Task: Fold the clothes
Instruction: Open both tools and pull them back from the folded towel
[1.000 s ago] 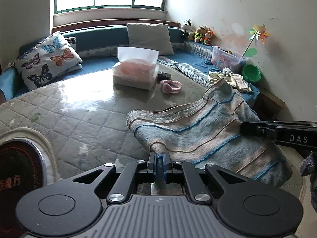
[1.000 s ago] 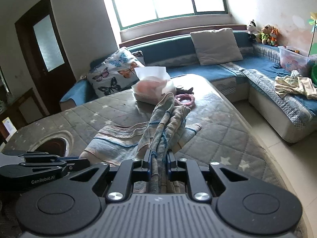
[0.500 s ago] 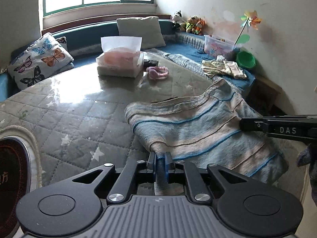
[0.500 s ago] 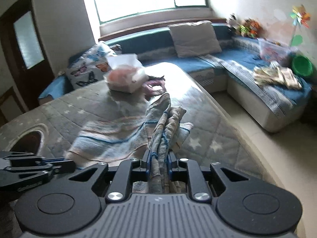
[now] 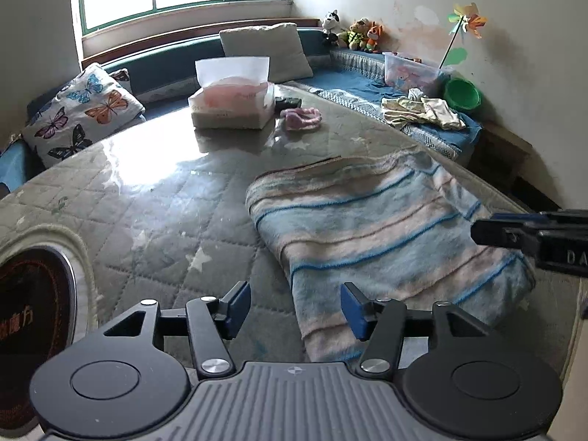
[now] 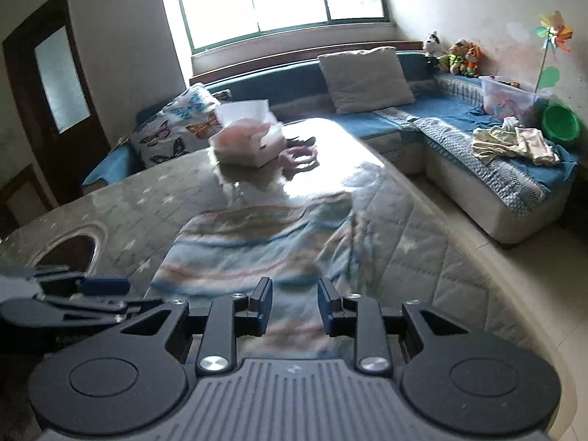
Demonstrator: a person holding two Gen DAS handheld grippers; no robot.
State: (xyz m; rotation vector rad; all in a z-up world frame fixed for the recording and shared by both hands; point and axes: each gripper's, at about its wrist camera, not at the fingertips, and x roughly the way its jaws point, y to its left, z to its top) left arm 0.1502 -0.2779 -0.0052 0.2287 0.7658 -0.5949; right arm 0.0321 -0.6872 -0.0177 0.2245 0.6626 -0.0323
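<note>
On the far left of my left view a dark round inset (image 5: 33, 316) sits in the quilted desk (image 5: 154, 198), well clear of the work. My left gripper (image 5: 296, 307) hangs low over the near edge of the cloth (image 5: 371, 231) with its fingers (image 5: 237, 307) spread wide and nothing pinched; the cloth's near corner lies between them but the pads do not press on it. I read that as a release: the fold is laid down and I have let go so it can settle flat.

The striped cloth now lies doubled on the desk near its right edge, one layer over the other, stripes running across. A second ago it was lifted, draped from both grippers with a bunched edge clamped in each; now it rests on the desk. The left fingers have just been opening, from nearly shut to wide.

In the right view my right gripper (image 6: 294, 307) has its fingers parted less widely, also just opening, with the cloth (image 6: 257, 242) under them and no grip that I can see; that picture is blurred.

Beyond, the tissue box (image 5: 231, 104) and pink item (image 5: 301, 119) stay out of the way.
</note>
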